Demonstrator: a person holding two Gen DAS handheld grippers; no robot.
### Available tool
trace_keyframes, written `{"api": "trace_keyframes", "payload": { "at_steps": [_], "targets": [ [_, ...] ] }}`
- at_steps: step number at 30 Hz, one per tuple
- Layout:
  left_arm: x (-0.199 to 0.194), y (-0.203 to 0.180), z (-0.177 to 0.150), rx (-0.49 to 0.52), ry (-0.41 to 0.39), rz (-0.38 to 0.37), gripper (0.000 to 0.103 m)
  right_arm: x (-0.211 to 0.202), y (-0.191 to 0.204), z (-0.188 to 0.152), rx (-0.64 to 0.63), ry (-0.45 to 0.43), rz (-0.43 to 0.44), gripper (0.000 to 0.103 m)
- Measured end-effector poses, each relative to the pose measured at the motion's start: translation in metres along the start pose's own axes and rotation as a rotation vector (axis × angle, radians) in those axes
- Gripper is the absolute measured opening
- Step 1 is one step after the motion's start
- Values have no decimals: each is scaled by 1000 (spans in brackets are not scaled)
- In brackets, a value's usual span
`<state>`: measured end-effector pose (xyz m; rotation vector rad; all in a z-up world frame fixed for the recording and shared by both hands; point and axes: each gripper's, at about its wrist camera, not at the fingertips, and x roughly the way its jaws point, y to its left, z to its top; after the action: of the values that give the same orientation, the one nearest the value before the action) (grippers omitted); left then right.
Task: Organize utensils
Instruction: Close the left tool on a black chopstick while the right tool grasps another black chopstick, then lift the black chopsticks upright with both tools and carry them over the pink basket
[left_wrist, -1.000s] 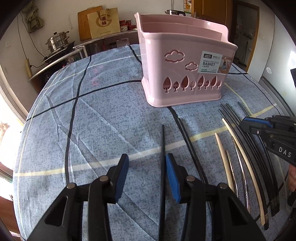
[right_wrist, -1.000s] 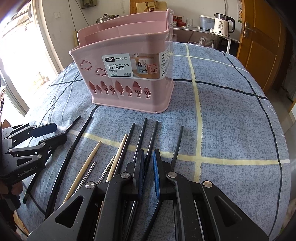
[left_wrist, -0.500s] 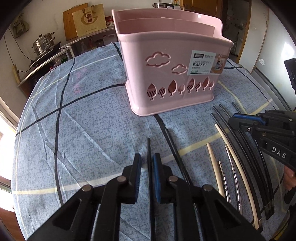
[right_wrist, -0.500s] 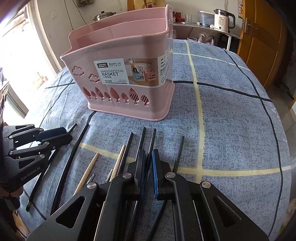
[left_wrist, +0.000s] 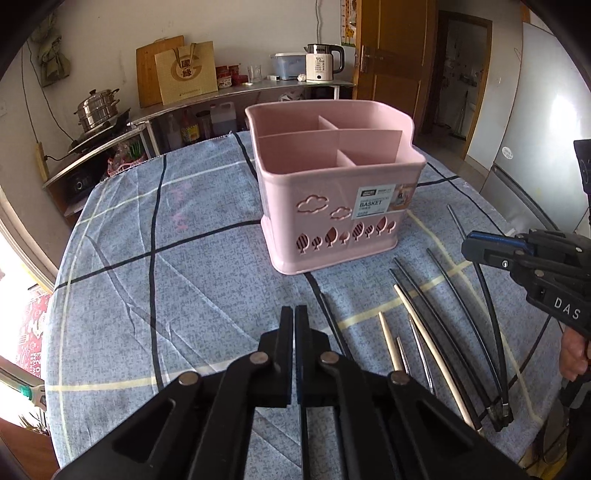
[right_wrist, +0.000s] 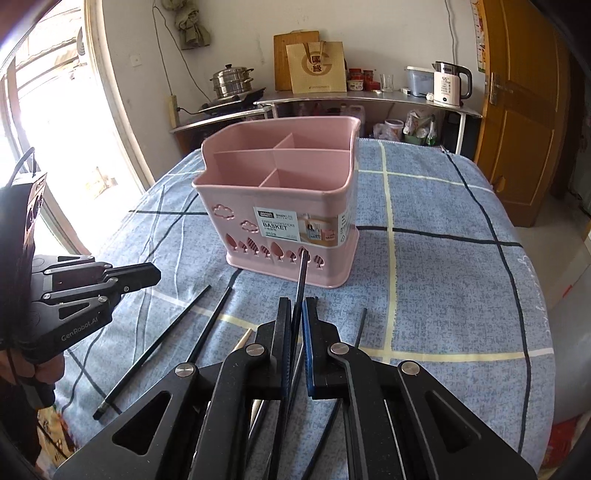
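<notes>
A pink divided chopsticks basket (left_wrist: 332, 206) stands on the blue checked tablecloth; it also shows in the right wrist view (right_wrist: 280, 221), its compartments empty. My right gripper (right_wrist: 294, 314) is shut on a black chopstick (right_wrist: 301, 273) that points up toward the basket's front. My left gripper (left_wrist: 294, 317) is shut; whether it holds a chopstick I cannot tell. Several black, wooden and metal chopsticks (left_wrist: 424, 332) lie on the cloth in front of the basket. My right gripper shows raised at the right of the left wrist view (left_wrist: 476, 251).
The round table's edge (left_wrist: 66, 295) curves at the left. A counter (right_wrist: 369, 98) behind holds a kettle, a steamer pot, jars and a paper bag. A wooden door (right_wrist: 517, 110) stands at the right. Loose black chopsticks (right_wrist: 155, 347) lie at the left.
My left gripper closed around a black chopstick on the cloth, then both grippers rose. My right gripper lifted its black chopstick off the cloth. The basket's compartments came into view.
</notes>
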<state>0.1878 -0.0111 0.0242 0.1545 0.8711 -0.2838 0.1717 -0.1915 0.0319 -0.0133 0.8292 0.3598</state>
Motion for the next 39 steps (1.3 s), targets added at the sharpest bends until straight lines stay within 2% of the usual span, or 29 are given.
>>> {"api": "trace_keyframes", "payload": {
  "at_steps": [3,4,5,7,10,15,19,22,26,31,39],
  "targets": [
    [10,-2,-2,33,52,-70,4,-5,-1,1,1,-13,-1,6],
    [18,-3,-3,40,79,-64,12,-5,-1,1,3,-15,0,6],
    [26,-6,-5,54,102,-50,25,-5,-2,0,7,-15,0,6],
    [39,-10,-11,58,128,-40,32,-5,-3,0,13,-14,2,6],
    [56,-6,-13,39,167,-38,32,-5,-4,-1,16,-12,2,6],
    [70,-3,-9,19,186,-35,32,-4,-3,0,10,-11,11,6],
    [75,1,-4,18,187,-23,20,-4,-3,0,7,-14,14,6],
    [76,-2,-3,28,185,-26,6,-4,-4,0,9,-16,12,6],
    [75,-3,-1,24,180,-24,5,-6,-3,1,12,-21,14,6],
    [44,-3,1,3,121,-39,5,-17,-1,2,11,-48,26,6],
    [-36,-1,19,7,-40,-41,5,-44,5,9,5,-112,37,5]
  ]
}}
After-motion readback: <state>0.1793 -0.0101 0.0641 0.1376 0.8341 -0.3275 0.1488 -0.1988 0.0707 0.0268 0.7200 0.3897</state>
